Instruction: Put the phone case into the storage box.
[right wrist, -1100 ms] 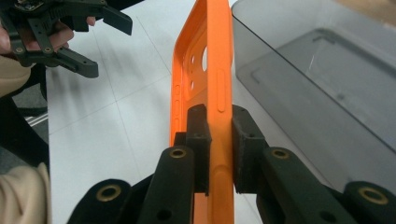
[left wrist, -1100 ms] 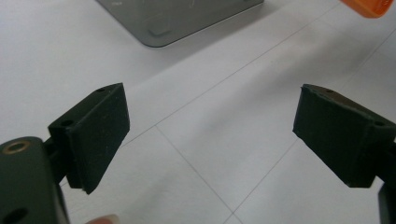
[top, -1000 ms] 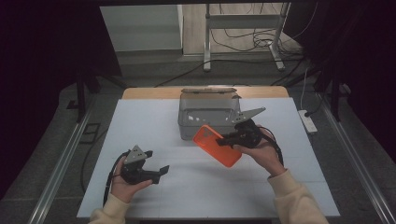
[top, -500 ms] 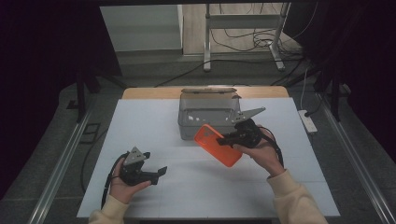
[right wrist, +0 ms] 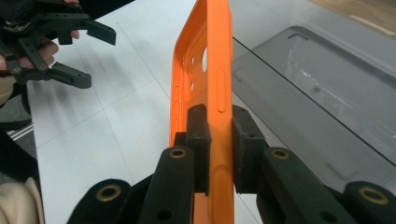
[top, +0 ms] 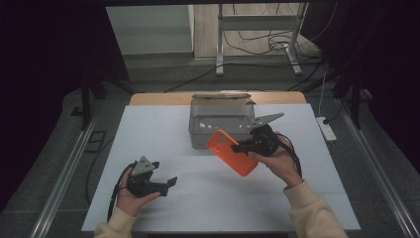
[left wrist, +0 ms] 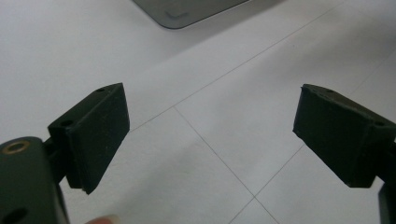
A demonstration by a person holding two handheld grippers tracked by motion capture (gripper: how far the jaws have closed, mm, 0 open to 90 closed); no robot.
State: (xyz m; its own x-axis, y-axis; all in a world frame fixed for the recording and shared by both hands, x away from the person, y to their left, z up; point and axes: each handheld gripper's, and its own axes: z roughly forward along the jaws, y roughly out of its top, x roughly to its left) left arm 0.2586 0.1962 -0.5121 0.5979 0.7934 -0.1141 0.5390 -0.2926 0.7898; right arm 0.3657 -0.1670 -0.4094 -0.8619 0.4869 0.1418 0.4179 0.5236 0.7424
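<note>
**Orange phone case held up just in front of the clear bin, right gripper clamped on it**

High view: the orange phone case (top: 233, 152) hangs above the white table (top: 148, 134), lifted clear of it, its long axis running on a slant from its upper end near the bin's front wall down toward the table's near right side. The right gripper (top: 246, 147) grips it at its right-hand long edge, jaws pressed together on the rim. The clear plastic bin (top: 218, 119) stands at the middle of the table's far edge, just beyond the case; the case's upper end overlaps the bin's front wall in this view, though whether they touch cannot be told. The left gripper (top: 166, 183) rests low near the table's near left part, well apart from case and bin, so the right hand is plainly the nearer one.

Left gripper view: the left gripper's jaws stand wide apart with nothing between them, bare table below, and a rounded corner of the bin (left wrist: 187, 11) at the top edge.

Right gripper view: the case (right wrist: 210, 70) stands on edge between the two pads, pinched across its side wall, its length pointing straight ahead from the gripper. The bin (right wrist: 317, 88) lies to its right, and the left gripper (right wrist: 70, 51) is farther off.

My judgement: the coming move is a short carry away from the person and over the bin's front wall.
</note>
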